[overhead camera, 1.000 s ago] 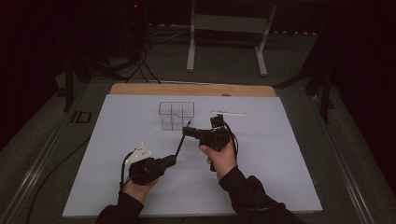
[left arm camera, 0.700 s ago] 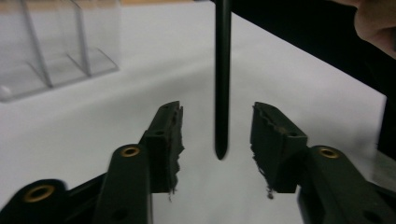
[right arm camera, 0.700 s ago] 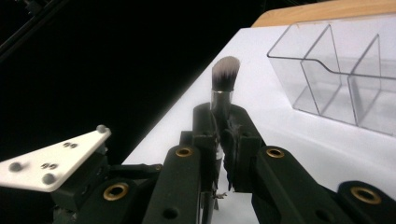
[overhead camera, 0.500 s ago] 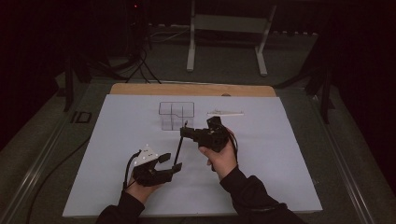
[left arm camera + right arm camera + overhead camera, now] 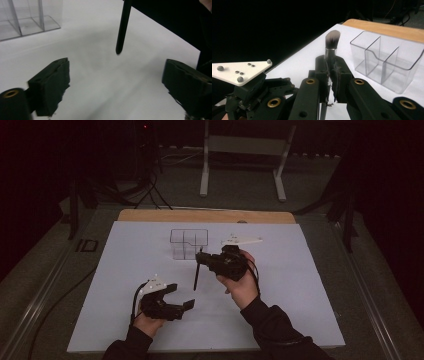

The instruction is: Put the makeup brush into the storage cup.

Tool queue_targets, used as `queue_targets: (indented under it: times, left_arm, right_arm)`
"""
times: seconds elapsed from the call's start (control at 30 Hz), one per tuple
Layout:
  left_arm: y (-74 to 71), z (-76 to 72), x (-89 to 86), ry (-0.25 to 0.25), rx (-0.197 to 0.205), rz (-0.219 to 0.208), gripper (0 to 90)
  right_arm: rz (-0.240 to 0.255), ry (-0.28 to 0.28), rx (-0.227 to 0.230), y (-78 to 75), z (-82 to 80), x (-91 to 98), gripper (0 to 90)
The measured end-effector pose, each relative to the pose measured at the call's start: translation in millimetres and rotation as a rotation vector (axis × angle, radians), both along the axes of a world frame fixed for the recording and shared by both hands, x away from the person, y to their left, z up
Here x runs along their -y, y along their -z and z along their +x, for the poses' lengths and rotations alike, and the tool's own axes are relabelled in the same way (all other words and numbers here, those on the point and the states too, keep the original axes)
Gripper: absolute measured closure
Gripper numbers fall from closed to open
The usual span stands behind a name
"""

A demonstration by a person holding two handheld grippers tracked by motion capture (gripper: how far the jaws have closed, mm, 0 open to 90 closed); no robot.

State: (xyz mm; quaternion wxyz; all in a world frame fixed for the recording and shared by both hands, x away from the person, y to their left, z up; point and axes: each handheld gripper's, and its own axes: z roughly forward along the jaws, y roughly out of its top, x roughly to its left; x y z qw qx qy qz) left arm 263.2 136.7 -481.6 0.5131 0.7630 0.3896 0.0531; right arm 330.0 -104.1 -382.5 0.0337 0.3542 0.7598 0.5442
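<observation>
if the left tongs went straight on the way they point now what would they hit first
Probably the black brush handle hanging from the right tongs, just ahead between the open left tongs; depth is unclear, so they might slide under its tip.

Right gripper (image 5: pixel 201 258) around brush (image 5: pixel 196 275)

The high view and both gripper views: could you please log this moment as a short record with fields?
surface: white sheet on a wood-edged table
organiser: clear plastic three-compartment box, nothing visible inside
brush: black-handled makeup brush with grey bristles, upright, handle tip hanging above the sheet
right tongs: shut on the brush near its ferrule
left tongs: open, holding nothing, low over the sheet
</observation>
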Motion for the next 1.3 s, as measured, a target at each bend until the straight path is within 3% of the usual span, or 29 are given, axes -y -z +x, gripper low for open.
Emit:
queue_targets:
  times: [0.07,0.23,0.73,1.3]
  left_arm:
    - [0.3,0.1,-0.6,0.005,0.0,-0.001,3.0]
    - [0.8,0.5,-0.6,0.023,-0.011,-0.012,2.9]
    - [0.5,0.1,-2.3,0.007,0.021,0.006,2.5]
    - [0.4,0.3,-4.3,0.007,0.022,0.003,2.5]
  right_arm:
    - [-0.008,0.002,0.015,-3.2,-0.3,1.0,83.9]
    - [-0.022,0.007,0.062,-11.3,-1.0,2.5,83.9]
    - [-0.054,0.038,0.18,-39.2,10.6,6.0,83.9]
    - [-0.027,0.041,0.287,-74.4,32.1,-5.2,83.9]
